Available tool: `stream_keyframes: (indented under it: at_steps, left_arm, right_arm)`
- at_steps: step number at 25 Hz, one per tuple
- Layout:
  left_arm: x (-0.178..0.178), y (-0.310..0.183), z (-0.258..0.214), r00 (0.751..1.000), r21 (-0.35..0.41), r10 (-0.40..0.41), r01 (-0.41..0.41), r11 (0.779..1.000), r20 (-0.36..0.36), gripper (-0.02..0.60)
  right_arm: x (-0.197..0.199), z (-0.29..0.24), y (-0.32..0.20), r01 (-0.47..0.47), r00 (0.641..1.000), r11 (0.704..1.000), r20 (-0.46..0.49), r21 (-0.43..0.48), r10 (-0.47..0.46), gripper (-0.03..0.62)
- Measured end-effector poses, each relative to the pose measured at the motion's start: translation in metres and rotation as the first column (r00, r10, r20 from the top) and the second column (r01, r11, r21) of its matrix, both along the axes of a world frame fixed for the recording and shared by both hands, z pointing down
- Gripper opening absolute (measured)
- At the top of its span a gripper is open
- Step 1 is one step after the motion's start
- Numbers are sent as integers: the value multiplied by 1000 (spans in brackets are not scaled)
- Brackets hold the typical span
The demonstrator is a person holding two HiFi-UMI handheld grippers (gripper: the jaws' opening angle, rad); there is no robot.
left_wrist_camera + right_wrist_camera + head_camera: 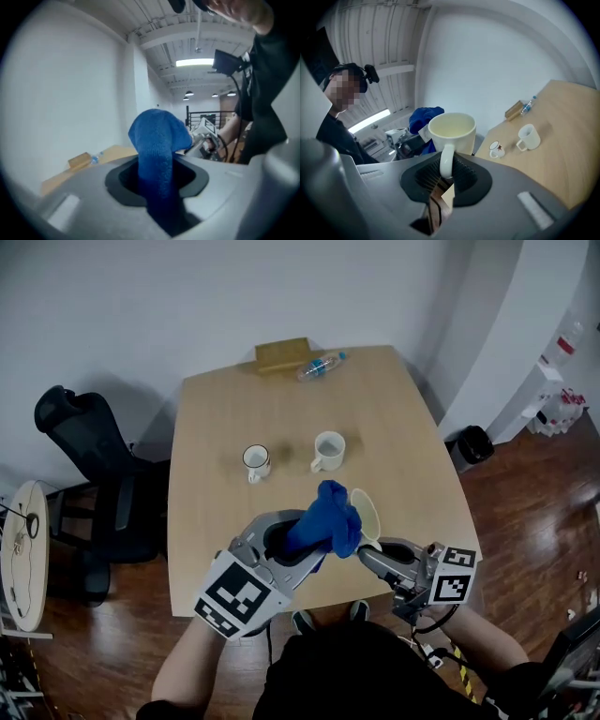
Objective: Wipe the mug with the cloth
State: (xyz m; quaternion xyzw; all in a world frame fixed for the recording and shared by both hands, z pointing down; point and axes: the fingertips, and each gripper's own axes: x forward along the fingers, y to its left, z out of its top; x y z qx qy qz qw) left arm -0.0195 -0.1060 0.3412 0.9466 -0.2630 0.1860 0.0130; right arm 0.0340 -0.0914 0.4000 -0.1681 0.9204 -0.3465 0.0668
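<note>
The left gripper's (pixel 298 542) jaws pinch the blue cloth (pixel 330 517). The right gripper's (pixel 373 551) jaws clamp the handle of the cream mug (pixel 367 512), held above the near edge of the table (pixel 403 427). The cloth seems to press against the mug's side.

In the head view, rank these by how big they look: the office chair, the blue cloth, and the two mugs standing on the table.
1. Office chair.
2. Blue cloth, though it is nearest the camera.
3. Plain white mug and dark-rimmed mug: they look about alike, so unranked.
</note>
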Motion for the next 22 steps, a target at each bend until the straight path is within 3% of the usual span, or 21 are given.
stream_keyframes:
  at_steps: [2, 3, 4, 6, 7, 9, 10, 12, 14, 16, 19, 22]
  left_arm:
    - [-4, 10, -6, 990, -101, 127, -133, 986, -60, 132]
    - [-5, 17, -9, 976, -166, 188, -205, 965, -112, 132]
    - [-7, 23, -13, 954, -232, 241, -279, 932, -180, 132]
    - [-13, 35, -22, 881, -345, 315, -435, 832, -352, 133]
    - [-16, 41, -26, 828, -377, 333, -516, 770, -452, 132]
    - [-21, 53, -33, 686, -362, 334, -661, 657, -646, 132]
    - [-24, 59, -38, 604, -321, 320, -717, 619, -730, 132]
    - [-31, 67, -49, 423, -205, 272, -791, 577, -864, 132]
    - [-35, 70, -58, 259, -97, 212, -818, 568, -942, 132]
    - [-37, 70, -62, 130, -12, 163, -815, 579, -978, 132]
    - [-37, 66, -64, -27, 68, 75, -788, 612, -997, 132]
    - [-35, 56, -60, -145, 88, -32, -748, 658, -989, 129]
  right_arm:
    - [0, -6, 13, 74, 997, 996, -15, 47, -74, 44]
    - [1, -9, 21, 115, 993, 991, -16, 65, -115, 44]
    - [2, -13, 30, 158, 987, 984, -12, 83, -158, 44]
    - [2, -20, 50, 248, 968, 961, 9, 122, -251, 44]
    - [2, -25, 61, 292, 954, 946, 28, 143, -299, 44]
    - [-1, -35, 82, 374, 916, 910, 80, 179, -392, 44]
    - [-3, -41, 90, 404, 897, 894, 109, 191, -429, 44]
    - [-7, -51, 100, 445, 860, 874, 178, 196, -478, 43]
    - [-9, -59, 105, 472, 819, 863, 273, 179, -505, 43]
    - [-10, -67, 108, 496, 769, 854, 377, 157, -516, 43]
    - [-12, -80, 108, 517, 686, 846, 526, 135, -503, 43]
    - [-16, -92, 95, 511, 607, 853, 658, 106, -445, 43]
